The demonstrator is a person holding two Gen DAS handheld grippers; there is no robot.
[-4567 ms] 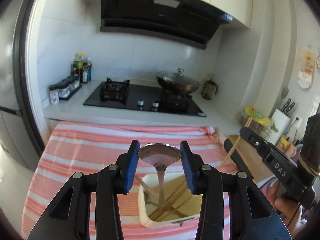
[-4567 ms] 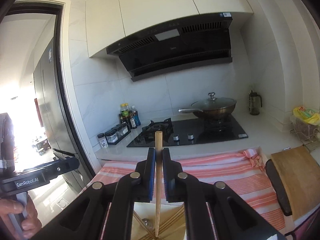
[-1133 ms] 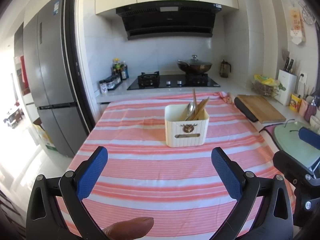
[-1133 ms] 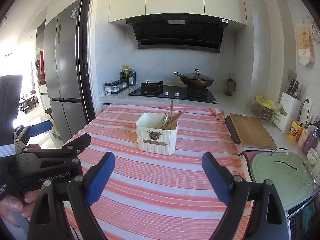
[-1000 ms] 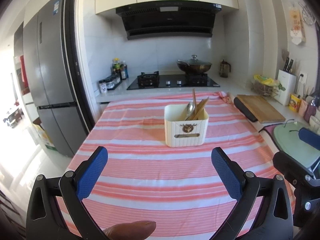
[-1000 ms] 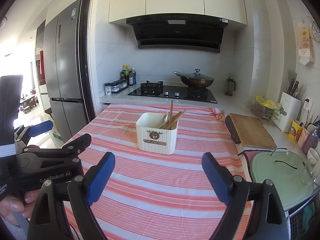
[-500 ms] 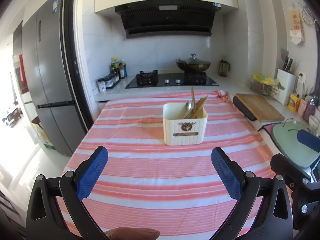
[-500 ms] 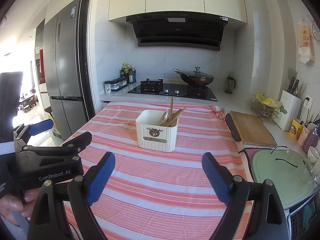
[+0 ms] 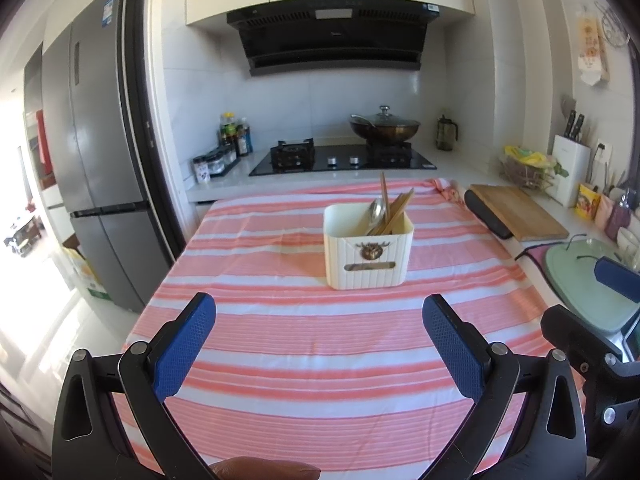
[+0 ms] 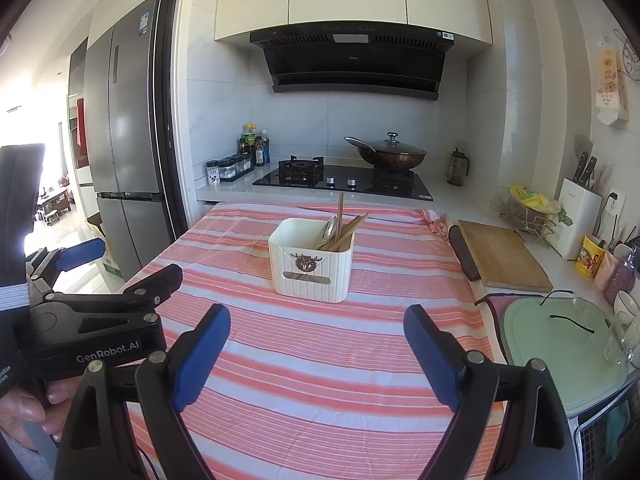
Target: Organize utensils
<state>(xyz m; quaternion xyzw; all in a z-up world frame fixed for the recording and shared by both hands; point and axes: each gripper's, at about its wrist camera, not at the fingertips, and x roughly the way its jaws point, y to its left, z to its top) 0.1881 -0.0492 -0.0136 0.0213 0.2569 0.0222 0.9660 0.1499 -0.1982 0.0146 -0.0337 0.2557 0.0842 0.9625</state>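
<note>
A white ribbed utensil holder stands upright on the pink striped tablecloth. Inside it are a metal spoon and several wooden chopsticks, leaning right. My left gripper is open and empty, held back from the holder near the table's front edge. My right gripper is also open and empty, likewise well short of the holder. The left gripper's body shows in the right wrist view.
A wooden cutting board and a pale green glass board lie to the right. Behind the table is a stove with a lidded wok, condiment bottles and a fridge at left.
Both grippers let go of the spoon and chopstick into the holder and drew back, open. In the last second both views shifted only slightly.
</note>
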